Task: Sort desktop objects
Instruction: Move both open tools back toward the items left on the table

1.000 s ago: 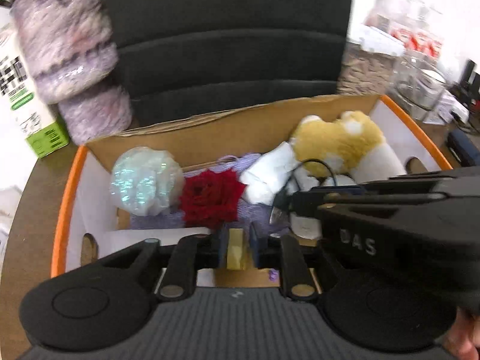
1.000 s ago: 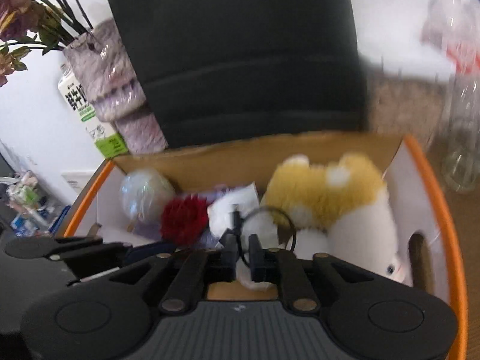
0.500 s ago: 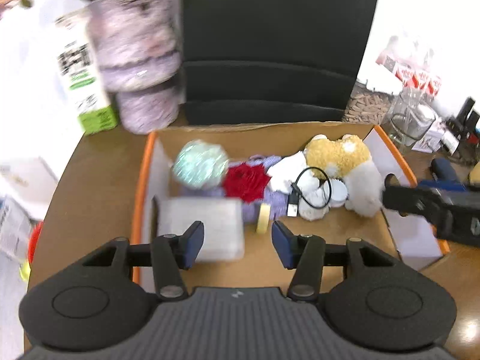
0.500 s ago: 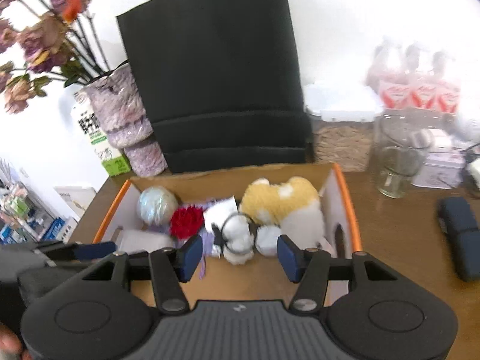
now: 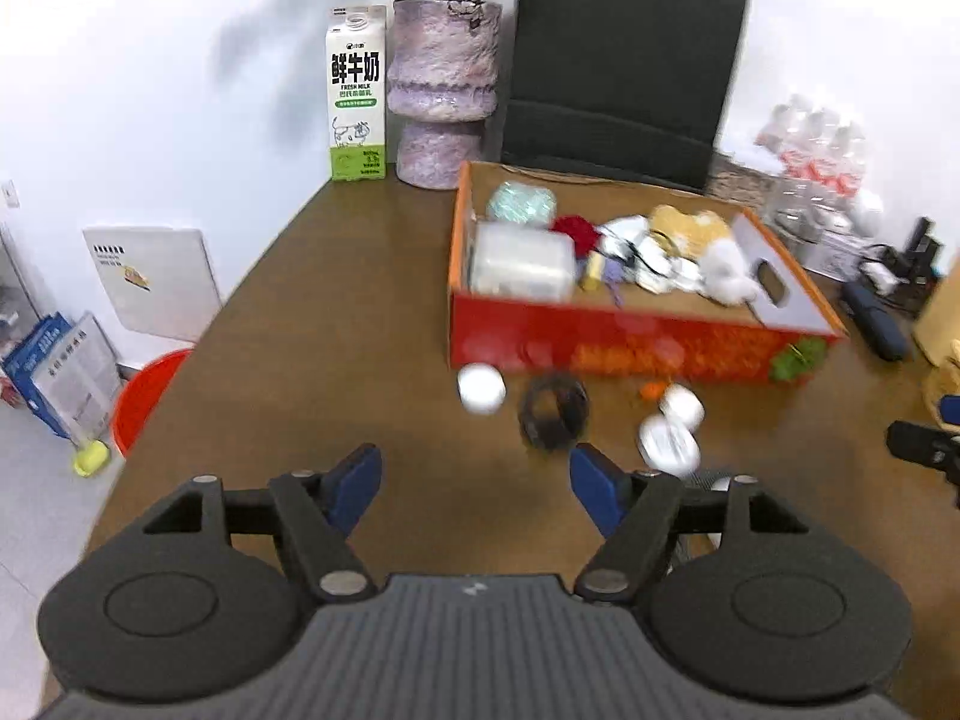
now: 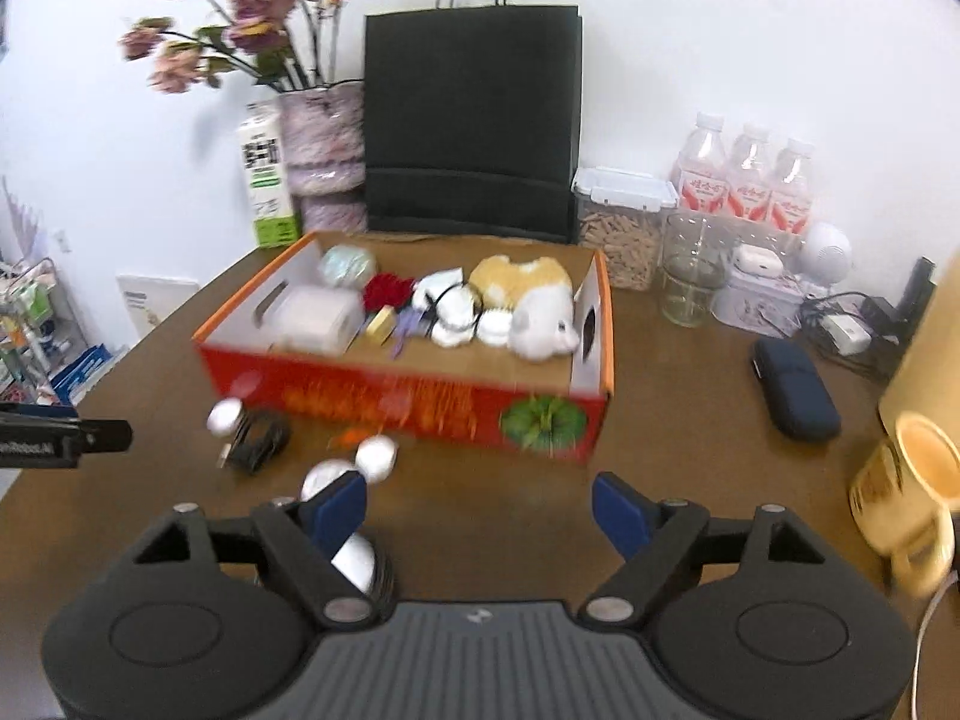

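Milk carton (image 5: 356,93) reads "FRESH MILK", beside vase (image 5: 443,93).

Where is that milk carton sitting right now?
The milk carton stands at the table's far edge against the wall, left of the purple vase.

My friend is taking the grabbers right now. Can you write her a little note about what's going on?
Left tool: jaws opening, nothing between them.
Right tool: jaws opening, nothing between them.
Red box: on the brown table, already holding a plush toy, a red flower, a clear plastic case and a cable.
Left to sort: white round pieces and a black ring in front of the box, maybe also the dark blue case and yellow mug beside it.
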`<state>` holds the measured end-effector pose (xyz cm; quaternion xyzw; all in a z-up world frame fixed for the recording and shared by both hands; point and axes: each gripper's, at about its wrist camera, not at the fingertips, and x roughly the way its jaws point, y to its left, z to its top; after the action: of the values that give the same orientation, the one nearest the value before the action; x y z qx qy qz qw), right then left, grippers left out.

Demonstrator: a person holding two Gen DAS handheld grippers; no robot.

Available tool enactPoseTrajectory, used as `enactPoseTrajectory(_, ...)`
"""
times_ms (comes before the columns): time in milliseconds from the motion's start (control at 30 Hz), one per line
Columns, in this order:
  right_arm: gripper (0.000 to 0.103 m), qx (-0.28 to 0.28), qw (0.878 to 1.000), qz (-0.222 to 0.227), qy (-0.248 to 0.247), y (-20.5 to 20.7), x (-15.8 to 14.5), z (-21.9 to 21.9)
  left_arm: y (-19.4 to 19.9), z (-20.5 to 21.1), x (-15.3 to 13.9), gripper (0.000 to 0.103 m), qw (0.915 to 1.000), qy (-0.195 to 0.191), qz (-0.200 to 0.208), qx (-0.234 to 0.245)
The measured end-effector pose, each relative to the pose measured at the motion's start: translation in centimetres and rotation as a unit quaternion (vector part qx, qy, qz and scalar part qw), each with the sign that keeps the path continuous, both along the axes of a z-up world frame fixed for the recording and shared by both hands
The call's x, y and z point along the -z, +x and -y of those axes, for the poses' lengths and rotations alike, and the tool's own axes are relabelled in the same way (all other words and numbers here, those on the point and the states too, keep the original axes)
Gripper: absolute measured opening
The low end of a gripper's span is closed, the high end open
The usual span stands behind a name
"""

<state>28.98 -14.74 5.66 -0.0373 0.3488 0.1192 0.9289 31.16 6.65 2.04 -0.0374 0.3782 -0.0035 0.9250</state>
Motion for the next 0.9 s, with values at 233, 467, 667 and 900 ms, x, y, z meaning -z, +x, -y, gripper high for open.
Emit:
enactPoseTrajectory(233, 0.082, -0.016, 1.0, 0.015, 0.011, -10.0, 2.9, 0.6, -9.5, 1.6, 0.4, 0.077, 0.9985, -0.027, 0.039, 0.026)
enactPoseTrajectory(467, 0.088, 0.002, 0.998, 0.038, 0.052, -19.0, 3.7, 0.7, -17.7, 4.2, 2.0, 0.079, 0.9971, -0.014, 0.056, 0.049)
enactPoseTrajectory(667, 0.088, -0.013, 0.998, 0.013, 0.055, -24.7, 6.0, -0.4, -22.8, 6.4, 4.8, 0.076, 0.9953, 0.031, 0.054, 0.074)
enactPoseTrajectory(900, 0.087, -0.022, 0.999, 0.026, 0.041, -27.1, 7.0, -2.1, -24.8, 7.2, 5.5, 0.066, 0.9956, 0.019, 0.058, 0.07)
